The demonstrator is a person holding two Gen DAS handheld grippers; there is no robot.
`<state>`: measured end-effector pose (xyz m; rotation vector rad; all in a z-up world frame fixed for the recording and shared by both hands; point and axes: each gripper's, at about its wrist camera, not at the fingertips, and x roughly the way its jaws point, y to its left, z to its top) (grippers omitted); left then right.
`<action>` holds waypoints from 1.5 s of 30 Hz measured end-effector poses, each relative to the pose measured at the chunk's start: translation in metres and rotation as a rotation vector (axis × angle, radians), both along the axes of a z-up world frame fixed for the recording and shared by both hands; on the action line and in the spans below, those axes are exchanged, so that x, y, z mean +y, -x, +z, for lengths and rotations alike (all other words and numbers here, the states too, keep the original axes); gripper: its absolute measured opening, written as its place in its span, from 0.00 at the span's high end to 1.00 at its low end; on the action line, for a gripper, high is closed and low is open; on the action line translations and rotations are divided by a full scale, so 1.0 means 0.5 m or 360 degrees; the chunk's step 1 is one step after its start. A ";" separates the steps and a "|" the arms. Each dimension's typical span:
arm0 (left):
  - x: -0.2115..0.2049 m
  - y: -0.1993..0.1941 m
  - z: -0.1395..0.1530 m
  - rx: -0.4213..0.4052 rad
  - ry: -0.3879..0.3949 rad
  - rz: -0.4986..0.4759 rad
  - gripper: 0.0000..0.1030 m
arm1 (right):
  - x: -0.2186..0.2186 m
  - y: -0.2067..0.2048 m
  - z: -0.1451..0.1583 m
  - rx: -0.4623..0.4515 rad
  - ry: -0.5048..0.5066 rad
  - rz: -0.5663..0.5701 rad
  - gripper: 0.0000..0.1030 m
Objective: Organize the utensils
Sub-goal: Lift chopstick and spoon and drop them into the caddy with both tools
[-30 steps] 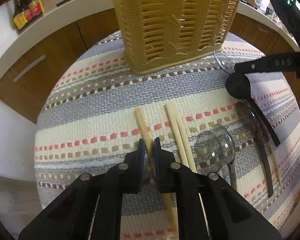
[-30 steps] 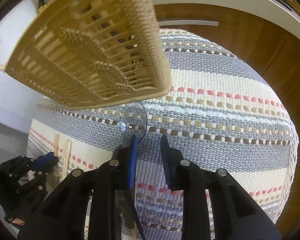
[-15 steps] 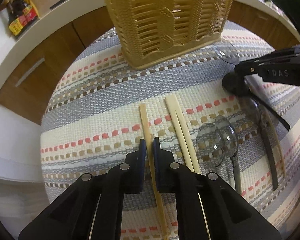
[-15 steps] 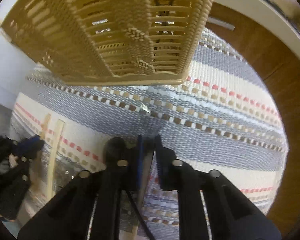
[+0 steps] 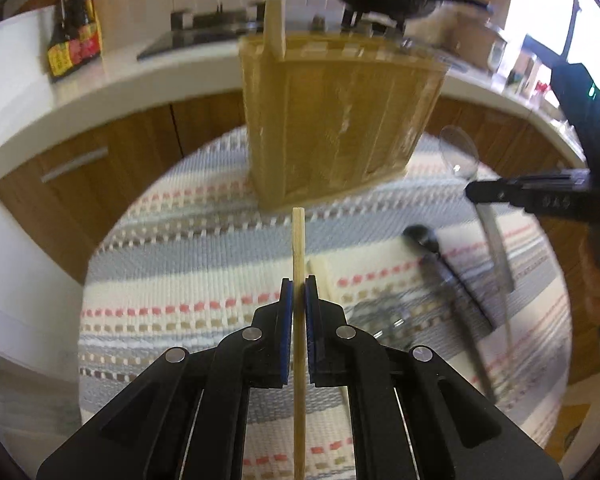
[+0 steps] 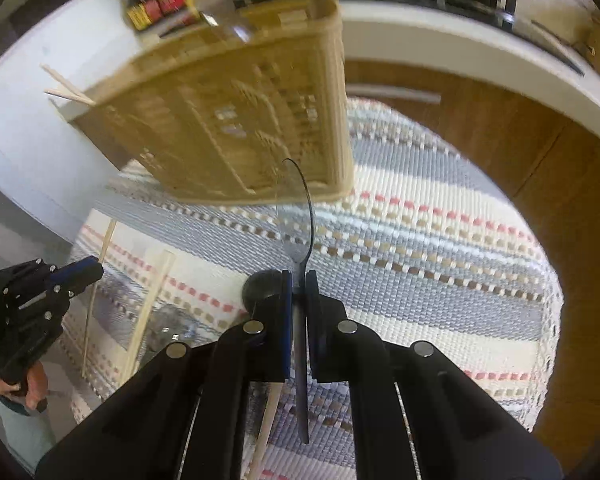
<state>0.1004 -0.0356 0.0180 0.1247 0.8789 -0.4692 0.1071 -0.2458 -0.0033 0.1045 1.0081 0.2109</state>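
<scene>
Gripping a single chopstick [image 5: 299, 248], the left tool [image 5: 299, 292] holds it lifted, pointing at the woven basket [image 5: 340, 128] on the striped mat [image 5: 188, 280]. Alongside, the right tool [image 6: 299, 284] pinches a clear spoon [image 6: 296, 208] by its handle. Each likely needs raising over the basket rim, then releasing. Lettering on the right tool's side and the bottles' [image 5: 74, 36] labels is too blurred to read.

Basket [image 5: 340, 120] at the mat's [image 5: 180, 280] far edge, 2 chopsticks [image 5: 274, 20] standing in its left corner. Spoons [image 5: 444, 264] toward the right edge; counter [image 5: 100, 92] behind, bottles [image 5: 74, 32] on it.
</scene>
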 end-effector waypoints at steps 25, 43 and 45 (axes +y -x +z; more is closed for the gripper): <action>-0.024 0.036 0.059 -0.0097 0.0202 -0.0092 0.96 | -0.146 -0.082 -0.089 0.0266 0.0034 -0.0311 0.95; -0.055 0.028 0.040 -0.0051 0.0172 -0.0129 0.96 | -0.223 -0.168 -0.098 0.0525 -0.0206 -0.0322 0.93; -0.053 0.025 0.038 -0.0045 0.0170 -0.0123 0.96 | -0.237 -0.173 -0.099 0.0513 -0.0181 -0.0321 0.93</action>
